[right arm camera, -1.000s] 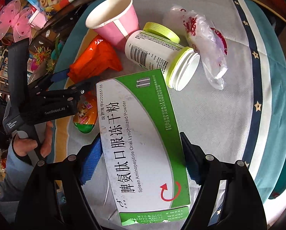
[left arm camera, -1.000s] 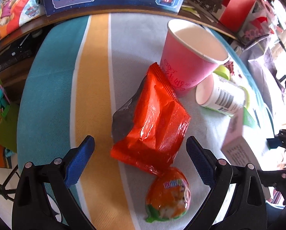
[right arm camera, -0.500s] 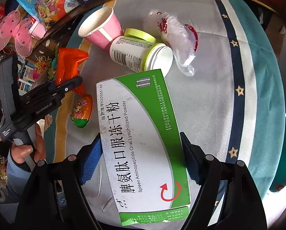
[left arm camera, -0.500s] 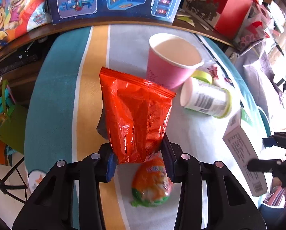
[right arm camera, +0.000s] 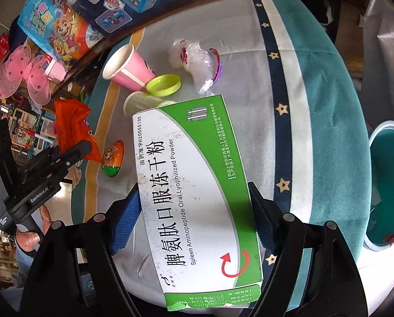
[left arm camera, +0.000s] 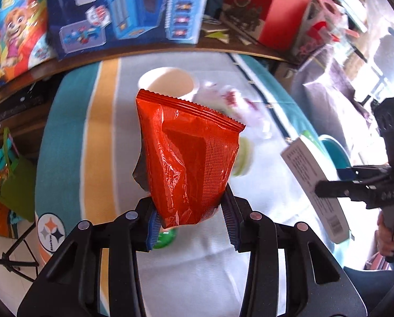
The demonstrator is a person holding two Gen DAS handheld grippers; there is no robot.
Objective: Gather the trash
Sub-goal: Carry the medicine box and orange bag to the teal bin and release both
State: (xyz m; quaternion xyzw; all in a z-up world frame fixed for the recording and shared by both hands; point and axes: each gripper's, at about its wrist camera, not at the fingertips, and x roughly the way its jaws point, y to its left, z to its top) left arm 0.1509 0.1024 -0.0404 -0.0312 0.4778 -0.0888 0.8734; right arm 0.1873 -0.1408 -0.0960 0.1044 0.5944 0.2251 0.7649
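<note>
My left gripper (left arm camera: 190,220) is shut on an orange snack wrapper (left arm camera: 187,158), held upright above the striped tablecloth. The wrapper (right arm camera: 73,129) and the left gripper (right arm camera: 73,150) also show at the left of the right wrist view. My right gripper (right arm camera: 194,216) is shut on a white and green medicine box (right arm camera: 194,185), lifted over the table; the box (left arm camera: 315,185) appears at the right of the left wrist view. On the cloth lie a pink paper cup (right arm camera: 125,70), a white bottle (right arm camera: 141,103) with a green lid (right arm camera: 164,85), a crumpled clear bag (right arm camera: 194,60) and an orange egg-shaped wrapper (right arm camera: 113,162).
A teal bin (right arm camera: 387,187) stands off the table's right edge. Toy boxes (left arm camera: 123,10) and a red box (left arm camera: 276,8) line the shelf behind the table. A green bag (left arm camera: 14,179) hangs at the left. A hand (left arm camera: 389,235) grips the right tool's handle.
The left gripper closed on the orange wrapper and lifted it off the cloth. The right gripper carried the medicine box up and toward the right, bringing the teal bin into view.
</note>
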